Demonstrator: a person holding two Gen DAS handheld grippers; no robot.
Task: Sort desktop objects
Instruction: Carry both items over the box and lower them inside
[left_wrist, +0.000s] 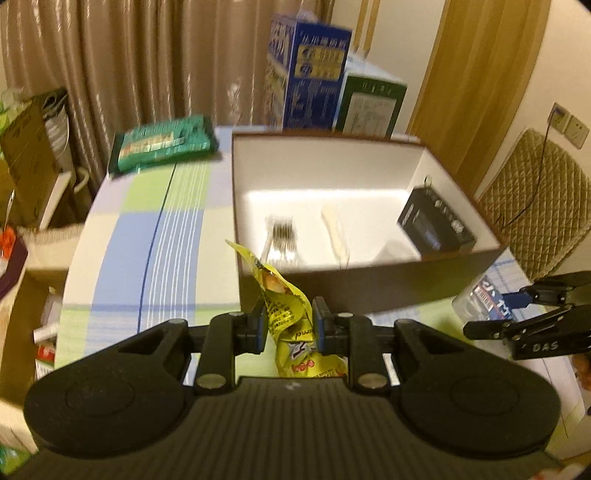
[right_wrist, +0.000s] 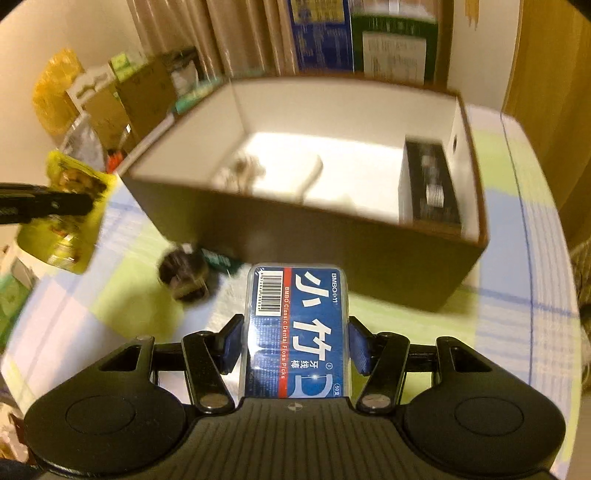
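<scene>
My left gripper is shut on a yellow snack packet, held just in front of the brown box; the packet also shows in the right wrist view. My right gripper is shut on a blue dental floss pick box, above the tablecloth in front of the brown box. The floss box also shows in the left wrist view. Inside the brown box lie forks, a cream-handled utensil and a black carton.
A green packet lies at the table's far left. Blue and green cartons stand behind the box. A small dark round object and a green item lie on the cloth in front of the box. Clutter flanks the table's left.
</scene>
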